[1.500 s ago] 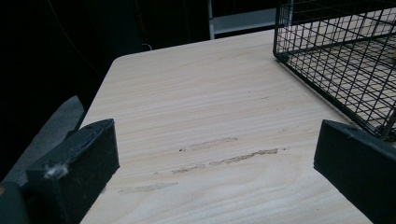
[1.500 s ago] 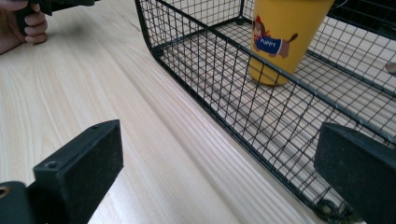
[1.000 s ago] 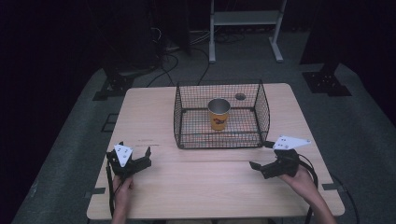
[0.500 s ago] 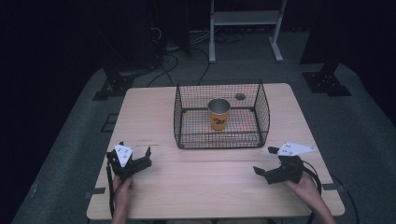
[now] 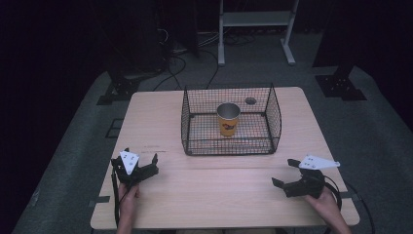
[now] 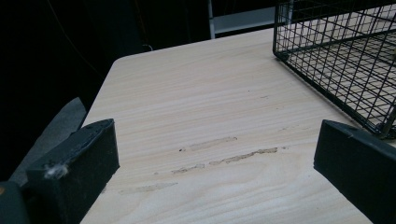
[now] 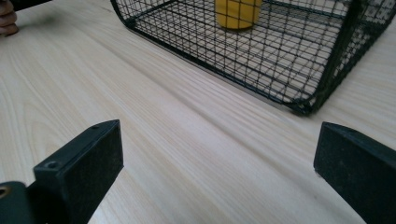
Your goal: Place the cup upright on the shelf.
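just one yellow cup (image 5: pixel 228 120) (upright) inside one wire basket (image 5: pixel 272 114), left claw (image 5: pixel 136 164) apart, right claw (image 5: pixel 286 173) apart

- No text, brand, number or sign reads clearly anywhere.
- Yellow cup with a metal rim (image 5: pixel 228 119), standing inside the black wire-mesh basket (image 5: pixel 272 109): a dark reddish mark on its side, perhaps a logo; too small and blurred in the high view to read. In the right gripper view the cup's (image 7: pixel 237 11) lower part shows plain yellow behind the mesh, nothing printed.
- Grey three-cornered plate on the left gripper (image 5: pixel 129 161): a few dark dots, no letters.
- Grey three-cornered plate on the right gripper (image 5: pixel 318 163): likewise dots, nothing legible.
- Pale wooden table (image 6: pixel 196 116): faint scuff streaks in the left gripper view, not writing.
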`<state>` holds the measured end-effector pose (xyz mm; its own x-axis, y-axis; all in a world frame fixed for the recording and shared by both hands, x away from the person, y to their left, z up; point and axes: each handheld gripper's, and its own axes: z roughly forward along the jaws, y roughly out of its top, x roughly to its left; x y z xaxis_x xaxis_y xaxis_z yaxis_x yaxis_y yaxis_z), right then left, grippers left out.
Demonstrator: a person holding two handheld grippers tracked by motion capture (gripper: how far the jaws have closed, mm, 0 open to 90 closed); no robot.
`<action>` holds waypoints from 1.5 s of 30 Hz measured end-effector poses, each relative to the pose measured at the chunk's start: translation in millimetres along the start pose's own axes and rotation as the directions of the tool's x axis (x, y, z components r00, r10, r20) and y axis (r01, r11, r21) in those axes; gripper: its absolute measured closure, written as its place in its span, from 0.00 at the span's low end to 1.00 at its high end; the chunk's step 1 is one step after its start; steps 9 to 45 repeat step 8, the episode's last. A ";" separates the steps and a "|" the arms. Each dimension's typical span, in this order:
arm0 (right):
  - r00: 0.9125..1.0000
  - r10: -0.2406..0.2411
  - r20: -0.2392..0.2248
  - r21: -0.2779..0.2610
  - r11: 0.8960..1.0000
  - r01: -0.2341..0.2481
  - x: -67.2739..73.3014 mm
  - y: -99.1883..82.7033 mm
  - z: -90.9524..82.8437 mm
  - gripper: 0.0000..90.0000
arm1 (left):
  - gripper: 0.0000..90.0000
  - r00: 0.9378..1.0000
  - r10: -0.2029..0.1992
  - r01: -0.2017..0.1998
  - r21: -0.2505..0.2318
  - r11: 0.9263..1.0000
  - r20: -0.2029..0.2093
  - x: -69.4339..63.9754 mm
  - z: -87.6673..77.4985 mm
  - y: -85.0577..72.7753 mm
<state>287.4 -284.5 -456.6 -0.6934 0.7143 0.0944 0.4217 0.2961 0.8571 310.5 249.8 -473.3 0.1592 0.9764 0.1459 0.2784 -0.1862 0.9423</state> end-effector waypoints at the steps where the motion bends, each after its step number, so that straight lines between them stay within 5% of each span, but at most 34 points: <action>1: 1.000 0.000 0.000 0.000 1.000 0.000 0.0 0.0 0.0 0.01 | 0.00 1.000 0.000 0.000 0.000 1.000 0.000 0.0 0.0 0.0; 7: 0.999 0.053 0.004 -0.022 0.998 -0.053 0.4 -19.7 -7.1 0.01 | 0.00 1.000 0.003 -0.003 -0.002 1.000 0.000 -0.2 0.0 0.0; 45: 0.999 0.053 0.004 -0.022 0.998 -0.053 0.4 -19.7 -7.1 0.01 | 0.00 1.000 0.003 -0.003 -0.002 1.000 0.000 -0.2 0.2 0.0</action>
